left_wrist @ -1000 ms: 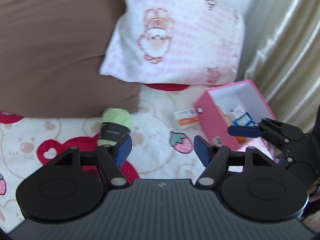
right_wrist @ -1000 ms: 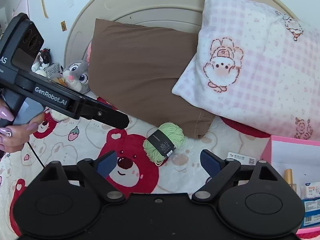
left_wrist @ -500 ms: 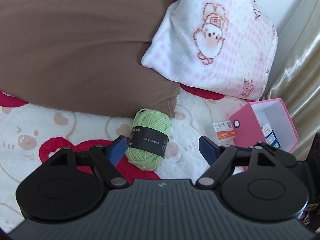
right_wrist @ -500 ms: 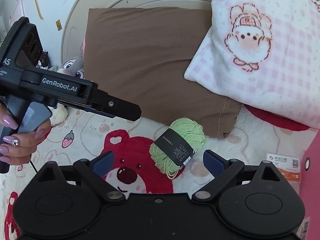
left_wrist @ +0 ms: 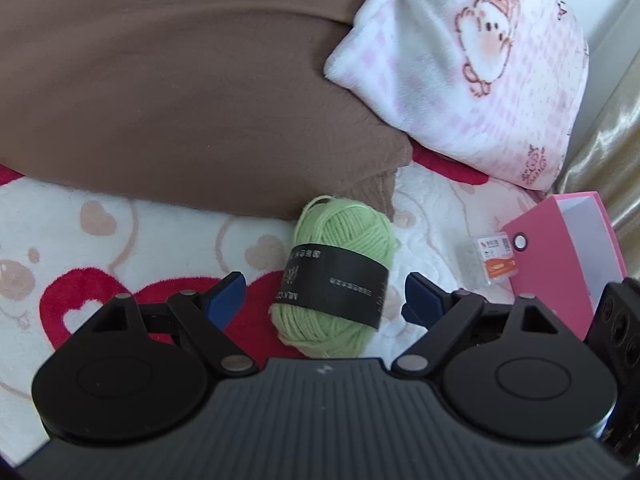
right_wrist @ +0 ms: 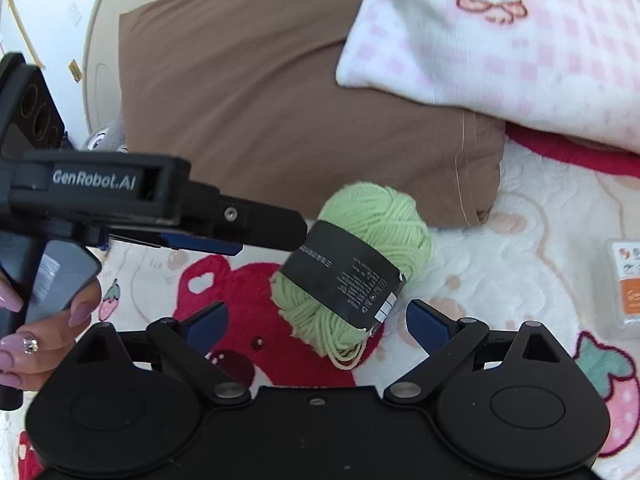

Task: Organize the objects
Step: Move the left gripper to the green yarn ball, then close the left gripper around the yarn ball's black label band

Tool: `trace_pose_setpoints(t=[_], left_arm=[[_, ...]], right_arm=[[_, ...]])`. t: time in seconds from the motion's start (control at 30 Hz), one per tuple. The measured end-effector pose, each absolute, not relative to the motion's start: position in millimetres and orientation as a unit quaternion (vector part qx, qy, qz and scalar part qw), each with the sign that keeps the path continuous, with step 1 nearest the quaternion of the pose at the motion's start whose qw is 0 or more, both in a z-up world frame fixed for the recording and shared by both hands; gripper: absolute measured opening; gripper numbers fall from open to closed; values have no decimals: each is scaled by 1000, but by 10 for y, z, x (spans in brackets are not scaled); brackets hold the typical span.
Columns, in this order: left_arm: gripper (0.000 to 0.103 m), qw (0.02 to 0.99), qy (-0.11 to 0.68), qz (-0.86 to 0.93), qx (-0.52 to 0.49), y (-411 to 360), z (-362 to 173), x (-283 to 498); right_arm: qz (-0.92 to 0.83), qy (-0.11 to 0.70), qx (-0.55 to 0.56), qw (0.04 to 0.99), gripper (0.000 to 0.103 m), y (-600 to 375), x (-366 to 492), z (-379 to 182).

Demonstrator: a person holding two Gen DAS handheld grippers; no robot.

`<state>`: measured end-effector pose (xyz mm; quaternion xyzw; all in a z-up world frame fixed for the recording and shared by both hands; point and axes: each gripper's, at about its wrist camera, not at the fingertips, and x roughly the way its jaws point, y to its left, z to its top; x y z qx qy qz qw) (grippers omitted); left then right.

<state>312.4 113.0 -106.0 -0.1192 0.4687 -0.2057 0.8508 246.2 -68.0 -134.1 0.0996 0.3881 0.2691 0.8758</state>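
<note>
A ball of light green yarn (left_wrist: 340,240) with a black paper band lies on the bear-print blanket, against the corner of a brown pillow (left_wrist: 180,100). My left gripper (left_wrist: 324,298) hangs low over it. Its jaws are opening, and the yarn sits between the blue pads (left_wrist: 226,296) without touching them. In the right wrist view the yarn (right_wrist: 372,216) lies just ahead of my right gripper (right_wrist: 318,322), which stands wide open and holds nothing. The left gripper (right_wrist: 280,236) reaches in from the left there, its tip beside the yarn's band.
A pink box (left_wrist: 560,256) stands open at the right, by a gold curtain (left_wrist: 612,128). A small clear packet (left_wrist: 494,260) with an orange label lies beside it. A pink checked pillow (left_wrist: 480,60) leans behind. A hand (right_wrist: 40,332) holds the left gripper's handle.
Both grippers have come down and closer to the yarn, which now fills the middle of both views. The left jaws have spread wider, and the yarn now lies between them.
</note>
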Motion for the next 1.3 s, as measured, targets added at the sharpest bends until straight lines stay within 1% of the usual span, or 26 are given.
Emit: trace_pose_setpoints(t=[0.17, 0.27, 0.33, 0.4, 0.57, 0.6, 0.7, 0.77, 0.8, 0.83, 0.9, 0.97, 1.03, 1.17, 1.3], left_arm=[[86, 835, 488, -208, -146, 1124, -1232, 3244], [83, 825, 504, -213, -140, 1082, -1302, 3276], [73, 821, 508, -217, -143, 1067, -1345, 3281], [67, 813, 517, -219, -155, 1062, -1404, 3289], [60, 799, 527, -231, -172, 1050, -1439, 3268], [57, 797, 528, -234, -176, 1049, -1429, 3266], [53, 784, 536, -240, -203, 1061, -1423, 3259], [52, 780, 535, -242, -215, 1043, -1420, 3224], [52, 780, 535, -241, -216, 1025, -1414, 3206], [52, 781, 535, -239, -217, 1005, -1411, 3191], [52, 777, 538, -238, -223, 977, -1412, 3163], [52, 767, 544, -242, -237, 970, -1424, 3121], [52, 760, 550, -247, -244, 948, -1435, 3065], [52, 745, 561, -248, -263, 869, -1450, 2846], [52, 736, 579, -263, -231, 706, -1388, 2655]], right_arm=[[257, 387, 103, 880, 97, -597, 2549, -1560], [251, 387, 113, 880, 97, -575, 2609, -1634], [249, 388, 114, 880, 97, -560, 2639, -1674], [251, 386, 109, 881, 97, -542, 2657, -1700], [259, 379, 103, 882, 97, -556, 2654, -1691], [263, 379, 102, 882, 97, -555, 2647, -1681], [260, 374, 87, 886, 97, -546, 2610, -1632], [256, 368, 83, 890, 97, -569, 2584, -1598], [258, 367, 81, 890, 95, -587, 2573, -1584], [260, 368, 78, 889, 90, -603, 2560, -1572], [255, 367, 58, 892, 83, -629, 2517, -1546], [256, 367, 40, 893, 82, -670, 2463, -1511], [258, 370, 32, 892, 77, -736, 2406, -1470], [272, 385, 19, 882, 75, -935, 2254, -1378], [296, 420, 2, 858, 77, -1091, 2151, -1293]])
